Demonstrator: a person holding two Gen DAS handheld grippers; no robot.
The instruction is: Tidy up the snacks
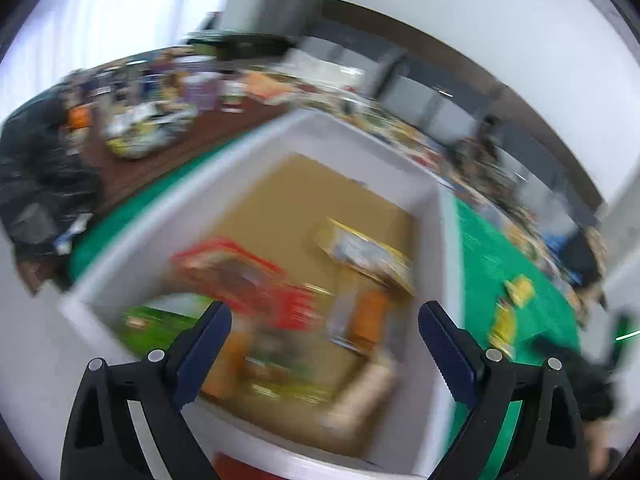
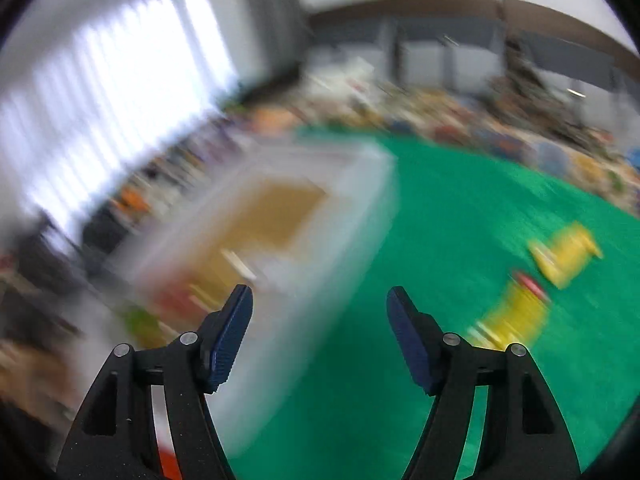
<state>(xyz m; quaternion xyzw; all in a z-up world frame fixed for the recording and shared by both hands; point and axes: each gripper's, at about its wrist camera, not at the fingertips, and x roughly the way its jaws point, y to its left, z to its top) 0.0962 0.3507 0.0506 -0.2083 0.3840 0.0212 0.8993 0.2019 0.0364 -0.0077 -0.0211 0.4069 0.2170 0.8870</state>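
Note:
A white box (image 1: 444,248) with a cardboard floor stands on the green cloth (image 1: 492,264). Inside lie several snack packs: a red one (image 1: 256,280), a yellow-edged one (image 1: 368,256), an orange one (image 1: 370,316) and a green one (image 1: 156,324). My left gripper (image 1: 325,322) hovers over the box with its jaws wide and nothing between them. In the blurred right wrist view my right gripper (image 2: 319,314) is open and empty above the box's (image 2: 360,216) right wall. Two yellow snack packs (image 2: 566,254) (image 2: 514,316) lie on the cloth (image 2: 440,220) to its right, also seen as yellow packs (image 1: 510,308).
A brown table (image 1: 168,160) behind the box carries a bowl of wrapped items (image 1: 144,132), jars and bags. More clutter (image 2: 480,128) lines the cloth's far edge. A dark jacket (image 1: 36,176) lies at the left. Bright blinds (image 2: 120,92) fill the left.

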